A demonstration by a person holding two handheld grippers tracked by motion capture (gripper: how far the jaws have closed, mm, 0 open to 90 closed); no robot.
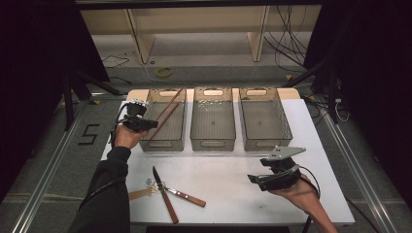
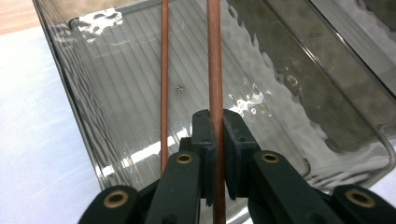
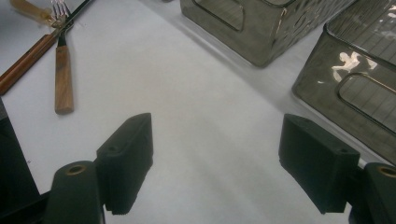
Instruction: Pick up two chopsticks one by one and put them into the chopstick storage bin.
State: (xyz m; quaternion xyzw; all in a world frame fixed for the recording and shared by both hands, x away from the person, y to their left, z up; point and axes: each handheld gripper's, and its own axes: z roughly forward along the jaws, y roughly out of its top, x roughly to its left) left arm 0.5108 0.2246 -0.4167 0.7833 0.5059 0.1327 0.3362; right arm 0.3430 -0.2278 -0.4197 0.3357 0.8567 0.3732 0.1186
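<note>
My left gripper (image 1: 153, 124) is at the near left corner of the left bin (image 1: 163, 143), a smoky see-through one. It is shut on a reddish-brown chopstick (image 2: 215, 56) that slants up and away over the bin (image 2: 289, 98). A second chopstick (image 2: 164, 60) runs beside the first and passes under one jaw; I cannot tell whether it is gripped. In the high view the pair of chopsticks (image 1: 170, 104) reaches toward the bin's far rim. My right gripper (image 1: 253, 179) hovers open over the white table (image 1: 228, 170) at the front right, with nothing between its jaws (image 3: 215, 154).
Two more see-through bins, middle (image 1: 213, 141) and right (image 1: 265, 141), stand in a row with the left one. Near the front left lie a wooden-handled knife (image 1: 165, 199), a second wooden-handled piece (image 1: 187, 196) and a fork (image 1: 145, 190), crossing each other. The same handles (image 3: 64, 79) lie ahead of the right gripper.
</note>
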